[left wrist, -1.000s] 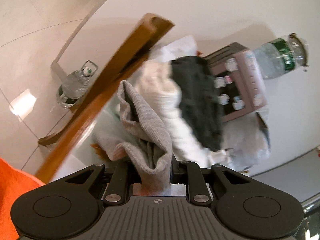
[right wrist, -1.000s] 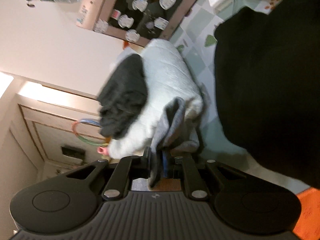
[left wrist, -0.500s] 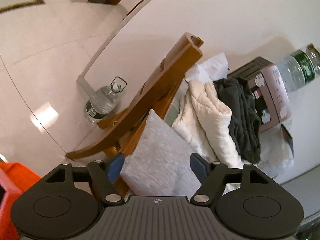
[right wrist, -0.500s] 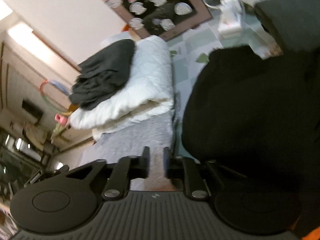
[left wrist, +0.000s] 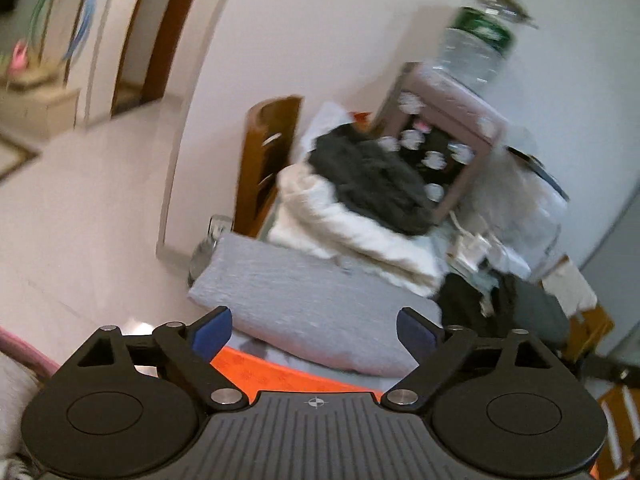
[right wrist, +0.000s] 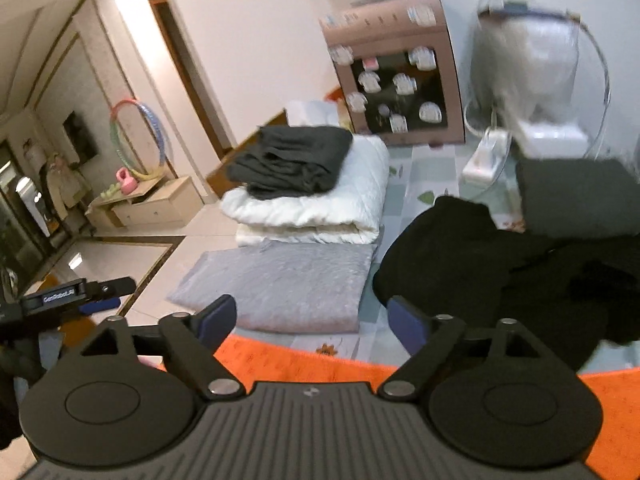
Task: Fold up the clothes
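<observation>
A folded grey garment (left wrist: 316,304) (right wrist: 280,284) lies flat on the table in front of a folded white quilt (left wrist: 360,232) (right wrist: 320,204) that carries a folded dark grey garment (left wrist: 372,176) (right wrist: 292,160). A loose black garment (right wrist: 500,272) (left wrist: 472,300) lies crumpled to the right. My left gripper (left wrist: 312,334) is open and empty, just short of the grey garment. My right gripper (right wrist: 310,320) is open and empty, also just in front of it. The left gripper also shows at the left edge of the right wrist view (right wrist: 80,296).
An orange cloth (right wrist: 320,360) (left wrist: 296,372) lies at the near edge. A pink box of cups (right wrist: 396,84) (left wrist: 436,148) with a water bottle (left wrist: 476,40) on top stands behind. A wooden chair (left wrist: 268,160), a white appliance (right wrist: 536,80) and a folded dark cloth (right wrist: 576,196) surround the stack.
Both grippers let go of the grey garment, opened and drew back. The garment now lies flat and folded in front of the white quilt.
</observation>
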Action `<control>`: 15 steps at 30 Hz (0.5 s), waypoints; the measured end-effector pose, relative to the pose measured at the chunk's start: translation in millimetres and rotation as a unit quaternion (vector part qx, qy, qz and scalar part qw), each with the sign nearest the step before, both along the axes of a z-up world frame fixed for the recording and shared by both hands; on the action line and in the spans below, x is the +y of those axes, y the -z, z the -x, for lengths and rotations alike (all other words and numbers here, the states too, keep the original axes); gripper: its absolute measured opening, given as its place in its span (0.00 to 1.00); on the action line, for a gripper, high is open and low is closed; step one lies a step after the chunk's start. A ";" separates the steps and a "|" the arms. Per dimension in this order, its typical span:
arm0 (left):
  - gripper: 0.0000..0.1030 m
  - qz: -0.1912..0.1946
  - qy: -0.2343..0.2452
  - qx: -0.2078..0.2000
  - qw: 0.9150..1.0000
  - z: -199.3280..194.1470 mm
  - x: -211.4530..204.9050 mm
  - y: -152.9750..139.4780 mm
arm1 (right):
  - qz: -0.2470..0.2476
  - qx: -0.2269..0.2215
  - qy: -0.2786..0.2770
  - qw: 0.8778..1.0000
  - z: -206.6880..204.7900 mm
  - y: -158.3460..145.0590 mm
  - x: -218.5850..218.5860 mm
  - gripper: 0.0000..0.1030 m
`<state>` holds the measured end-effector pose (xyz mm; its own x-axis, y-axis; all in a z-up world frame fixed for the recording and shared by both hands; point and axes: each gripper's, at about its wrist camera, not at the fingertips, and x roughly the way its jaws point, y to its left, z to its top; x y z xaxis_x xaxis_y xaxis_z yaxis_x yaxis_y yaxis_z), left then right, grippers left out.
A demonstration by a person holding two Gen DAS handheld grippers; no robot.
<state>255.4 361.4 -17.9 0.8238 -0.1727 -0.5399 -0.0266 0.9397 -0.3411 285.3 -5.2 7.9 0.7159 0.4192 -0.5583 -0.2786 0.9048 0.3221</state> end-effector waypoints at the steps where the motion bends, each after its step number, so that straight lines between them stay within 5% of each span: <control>1: 0.92 -0.007 0.006 -0.009 1.000 10.8 -7.5 -6.4 | 0.007 -0.010 0.000 1.000 13.3 -6.8 -2.9 0.91; 8: 1.00 -0.063 0.040 -0.066 0.995 88.7 -65.9 -47.2 | 0.044 -0.080 0.000 0.996 104.8 -52.4 -24.5 1.00; 15: 1.00 -0.085 0.035 -0.102 0.991 158.4 -126.4 -72.9 | 0.062 -0.095 -0.004 0.993 171.4 -72.5 -56.7 1.00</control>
